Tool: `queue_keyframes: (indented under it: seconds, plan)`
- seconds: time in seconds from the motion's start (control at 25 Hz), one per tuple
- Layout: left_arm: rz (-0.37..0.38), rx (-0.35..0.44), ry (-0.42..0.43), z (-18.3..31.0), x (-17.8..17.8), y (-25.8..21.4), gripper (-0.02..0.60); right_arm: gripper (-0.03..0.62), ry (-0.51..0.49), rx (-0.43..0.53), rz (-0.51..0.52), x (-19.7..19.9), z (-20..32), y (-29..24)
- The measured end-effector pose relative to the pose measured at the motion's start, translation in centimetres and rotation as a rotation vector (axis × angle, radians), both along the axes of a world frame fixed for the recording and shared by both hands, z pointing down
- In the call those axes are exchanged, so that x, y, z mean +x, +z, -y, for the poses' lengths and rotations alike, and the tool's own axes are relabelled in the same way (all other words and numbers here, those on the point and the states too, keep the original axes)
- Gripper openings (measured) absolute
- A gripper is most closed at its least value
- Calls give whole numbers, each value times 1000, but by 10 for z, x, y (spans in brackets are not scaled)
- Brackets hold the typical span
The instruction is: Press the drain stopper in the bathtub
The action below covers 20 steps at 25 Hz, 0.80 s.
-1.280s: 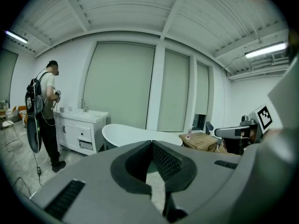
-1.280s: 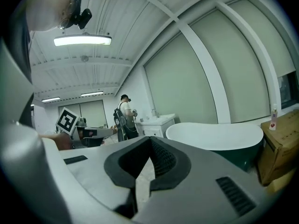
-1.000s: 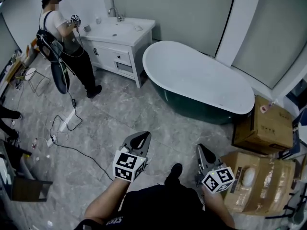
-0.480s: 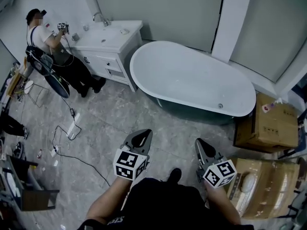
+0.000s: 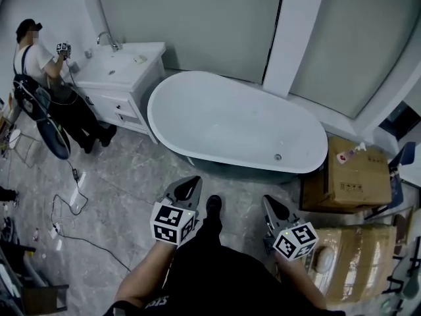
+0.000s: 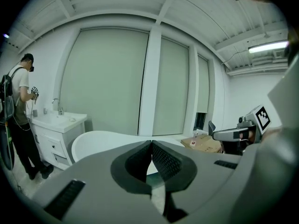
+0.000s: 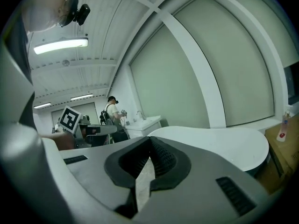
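- Drain stopper [image 5: 277,157]: a small round fitting seen in the floor of the bathtub [image 5: 217,117], at the tub's right end, close to the near rim. It lies flat and faces upward. Whether it is raised or pressed down cannot be told.
- Bathtub: white oval basin with a dark outer shell. In the head view its long axis runs from upper left to lower right. The basin is seen bare apart from the stopper.
- Left gripper [image 5: 191,184]: held low over the grey marble floor [image 5: 131,176], on the near side of the tub and well apart from the stopper. Its jaws are seen meeting at the tips, with nothing between them.
- Right gripper [image 5: 268,204]: held likewise, just short of the tub's near rim, which lies between it and the stopper. Its jaw tips are together and nothing is gripped.
- Shoe [image 5: 212,205]: the wearer's own, seen between the two grippers.
- Vanity [image 5: 118,68]: white, with a tap [image 5: 108,39], set at the tub's left end.
- Second person [image 5: 39,78]: stood at the vanity's left.
- Cardboard boxes [image 5: 348,176]: stacked just beside the tub's right end.
- Cables [image 5: 72,196]: laid loose on the floor at left.
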<state>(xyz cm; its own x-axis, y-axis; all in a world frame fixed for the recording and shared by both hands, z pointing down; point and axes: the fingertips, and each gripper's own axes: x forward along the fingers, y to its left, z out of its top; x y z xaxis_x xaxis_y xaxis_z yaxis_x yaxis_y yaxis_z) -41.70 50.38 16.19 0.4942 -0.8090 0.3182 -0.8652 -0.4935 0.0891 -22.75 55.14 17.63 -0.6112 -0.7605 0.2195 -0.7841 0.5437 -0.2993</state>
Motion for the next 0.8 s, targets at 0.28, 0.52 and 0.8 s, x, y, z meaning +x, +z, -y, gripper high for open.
queue_keyframes:
  seconds: [0.28,0.52,0.8]
  plan:
    - [-44,-11,71,135,17,23,14,14,105,-39,-60,15,116,9]
    - [-46,3,181,270,38,8,14,14,93,-45,-86,-8,237,-11]
    - [-45,-23,275,366,62,11,14,14,139,-84,-14,-9,339,-4]
